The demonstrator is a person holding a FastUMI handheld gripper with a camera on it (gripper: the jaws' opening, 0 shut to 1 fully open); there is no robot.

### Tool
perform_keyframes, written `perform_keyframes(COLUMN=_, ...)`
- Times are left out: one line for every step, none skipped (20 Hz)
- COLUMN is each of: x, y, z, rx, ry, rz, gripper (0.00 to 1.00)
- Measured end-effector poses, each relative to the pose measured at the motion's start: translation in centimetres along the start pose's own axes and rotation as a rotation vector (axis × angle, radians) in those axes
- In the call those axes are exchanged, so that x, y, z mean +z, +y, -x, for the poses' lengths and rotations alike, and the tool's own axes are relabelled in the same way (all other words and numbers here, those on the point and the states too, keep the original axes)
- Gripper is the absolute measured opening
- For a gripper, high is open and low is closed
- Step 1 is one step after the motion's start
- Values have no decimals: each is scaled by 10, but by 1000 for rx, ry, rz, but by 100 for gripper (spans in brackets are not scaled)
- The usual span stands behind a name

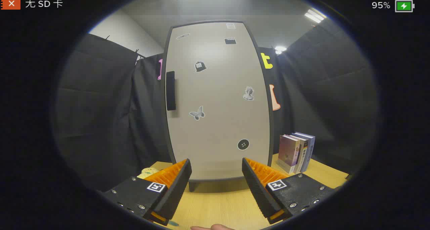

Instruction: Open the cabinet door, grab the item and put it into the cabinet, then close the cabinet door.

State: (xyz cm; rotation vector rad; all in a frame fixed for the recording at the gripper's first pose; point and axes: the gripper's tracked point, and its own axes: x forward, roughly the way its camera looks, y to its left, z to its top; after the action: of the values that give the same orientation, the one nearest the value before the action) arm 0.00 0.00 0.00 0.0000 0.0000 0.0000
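A tall light-grey cabinet [218,102] stands on the wooden table [218,203] straight ahead of my fingers, its door closed. A dark vertical handle [170,90] sits at the door's left edge, and small stickers dot the door. My gripper [216,171] is open, nothing between its fingers, a short way in front of the cabinet's foot. A pale yellowish item [148,172] peeks out just behind the left finger, mostly hidden.
Three upright books [297,152] stand on the table to the right of the cabinet. Black cloth walls close in on both sides. A fingertip of a person [211,227] shows at the near edge of the table.
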Motion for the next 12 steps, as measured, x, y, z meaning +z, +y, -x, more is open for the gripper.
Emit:
perform_keyframes(x=1, y=0, z=0, rx=1, ry=1, rz=0, gripper=94)
perform_keyframes(x=1, y=0, z=1, rx=1, ry=-1, rz=-4, gripper=94)
perform_keyframes(x=3, y=-1, z=1, rx=-4, ry=-4, rz=-8, gripper=94)
perform_keyframes(x=3, y=-1, z=0, rx=-6, ry=-5, rz=-10, gripper=94)
perform_keyframes(x=3, y=0, z=0, rx=-5, ry=-3, rz=-9, gripper=94)
perform_keyframes(x=4, y=1, z=0, rx=-3, ry=-3, rz=-1, gripper=94)
perform_keyframes(x=5, y=2, z=1, rx=-2, ry=-6, rz=8, gripper=94)
perform_keyframes(x=5, y=2, z=1, rx=0, ry=-10, rz=15, gripper=94)
perform_keyframes(x=6, y=1, z=1, rx=0, ry=-13, rz=18, gripper=94)
perform_keyframes(x=5, y=1, z=1, rx=-1, ry=-13, rz=19, gripper=94)
perform_keyframes(x=5, y=0, z=-1, rx=-1, ry=-11, rz=19, gripper=94)
perform_keyframes(x=5, y=-1, z=-2, rx=-4, ry=-7, rz=17, gripper=94)
